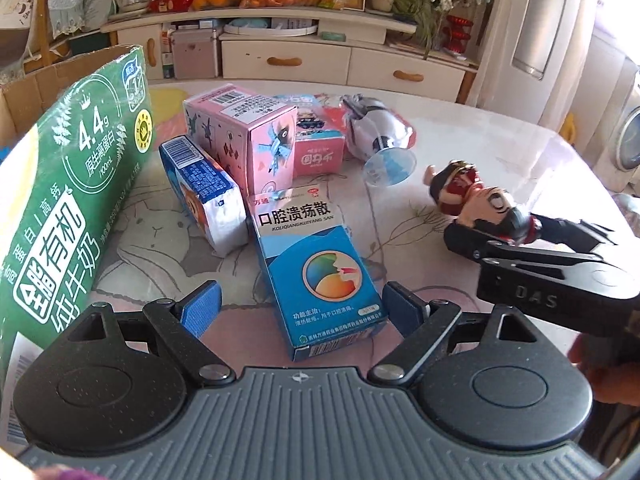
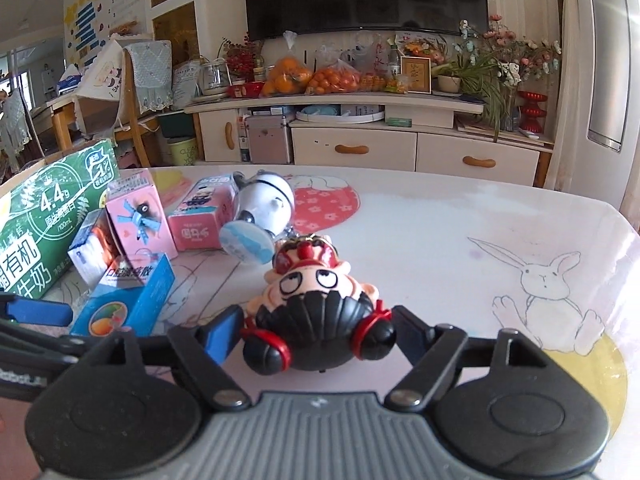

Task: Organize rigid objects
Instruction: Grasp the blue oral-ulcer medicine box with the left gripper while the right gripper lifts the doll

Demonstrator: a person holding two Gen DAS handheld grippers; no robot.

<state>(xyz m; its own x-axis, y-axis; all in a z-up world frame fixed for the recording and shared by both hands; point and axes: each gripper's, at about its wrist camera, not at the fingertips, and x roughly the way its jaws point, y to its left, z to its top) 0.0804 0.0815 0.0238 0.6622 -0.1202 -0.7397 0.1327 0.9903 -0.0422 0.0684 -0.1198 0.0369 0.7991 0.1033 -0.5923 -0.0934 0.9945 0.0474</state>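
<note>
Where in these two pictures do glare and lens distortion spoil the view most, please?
Left wrist view: daylight glares off the glossy table at the far right, the cabinet edge bows, and the blue medicine box stays sharp. Right wrist view: sun flare bleaches the upper right edge, corners darken, and the figurine is crisp.

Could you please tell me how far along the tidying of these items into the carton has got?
Done: nothing visibly packed. In hand: the left tool stands open around the blue medicine box; the right tool stands open around the figurine. Left: pink boxes, foil pack, white toy beside the green carton.
</note>
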